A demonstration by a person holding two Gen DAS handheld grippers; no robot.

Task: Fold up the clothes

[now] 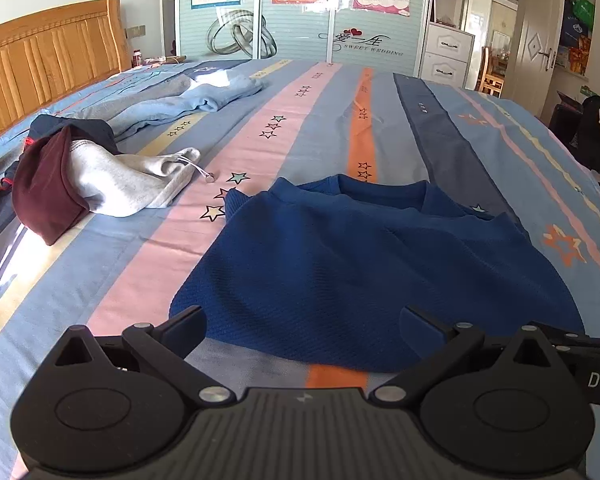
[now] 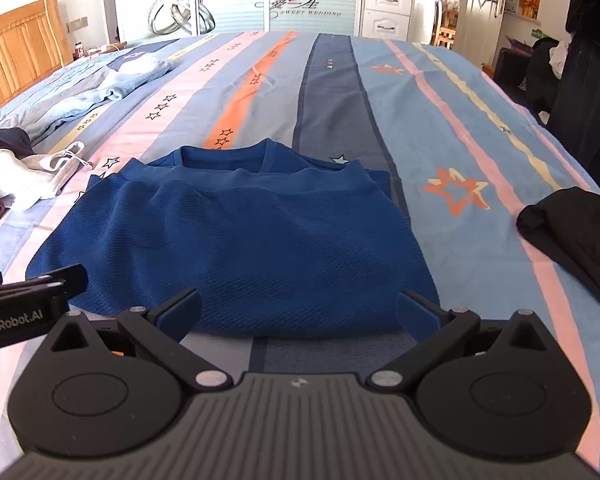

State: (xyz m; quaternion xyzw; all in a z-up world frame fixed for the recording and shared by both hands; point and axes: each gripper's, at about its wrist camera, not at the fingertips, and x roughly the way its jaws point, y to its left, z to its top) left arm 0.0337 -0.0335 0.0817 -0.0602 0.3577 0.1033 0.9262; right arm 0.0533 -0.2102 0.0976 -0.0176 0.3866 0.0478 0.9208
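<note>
A dark blue knit sweater (image 1: 340, 264) (image 2: 236, 240) lies folded on the striped bed, collar away from me, its near fold edge just ahead of both grippers. My left gripper (image 1: 306, 328) stands open above that near edge, nothing between its fingers. My right gripper (image 2: 298, 312) is open too, fingers spread over the sweater's near edge. The left gripper's tip (image 2: 60, 280) shows at the left of the right wrist view, beside the sweater's left corner. The right gripper's body (image 1: 580, 356) shows at the right of the left wrist view.
A heap of maroon and grey clothes (image 1: 84, 184) lies to the left, with a light blue garment (image 1: 188, 96) beyond it. A black garment (image 2: 576, 232) lies on the right. A wooden headboard (image 1: 48, 56) is at far left, a wardrobe (image 1: 300, 12) past the bed's far edge.
</note>
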